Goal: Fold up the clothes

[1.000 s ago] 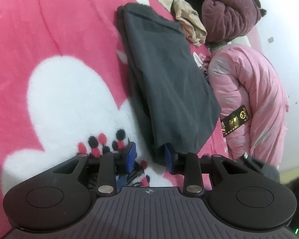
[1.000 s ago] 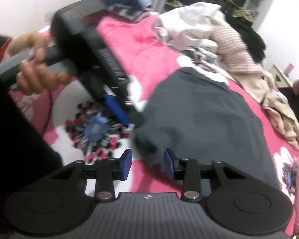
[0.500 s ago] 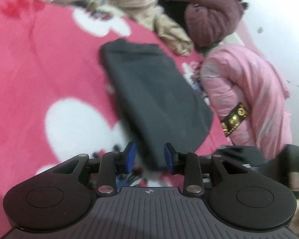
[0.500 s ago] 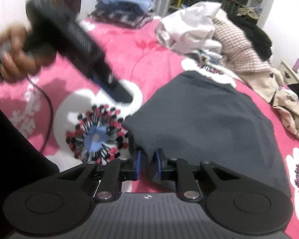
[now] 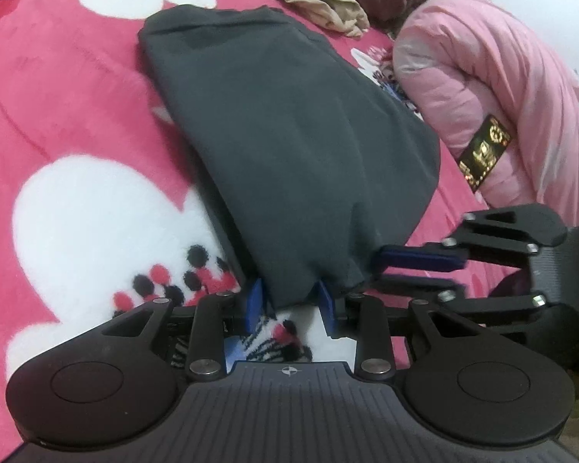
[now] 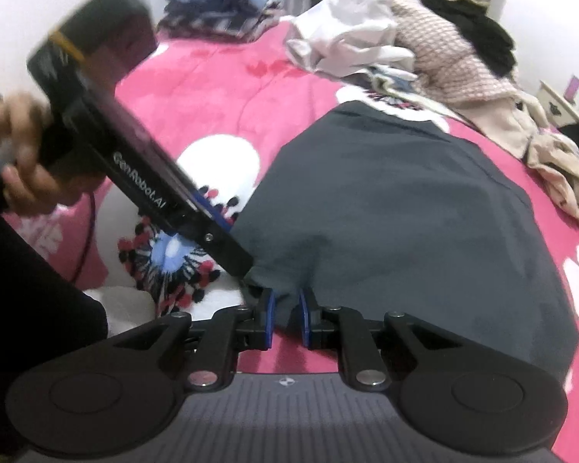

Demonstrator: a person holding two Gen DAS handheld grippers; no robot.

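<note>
The dark grey garment (image 5: 289, 135) is lying on the pink flowered bed (image 5: 58, 77), its long axis running away from both tools toward the pile of unfolded clothes (image 6: 405, 38) at the far edge. Its near hem is bunching upward where both tools are gripping it. The left tool (image 5: 289, 301) is clamping the hem between its blue pads, and the right tool (image 6: 287, 314) is clamping the same hem just beside it. Both are sitting at the near end, equally close. Judged from this, the coming fold is calling for carrying the hem along the long axis toward the far end.
</note>
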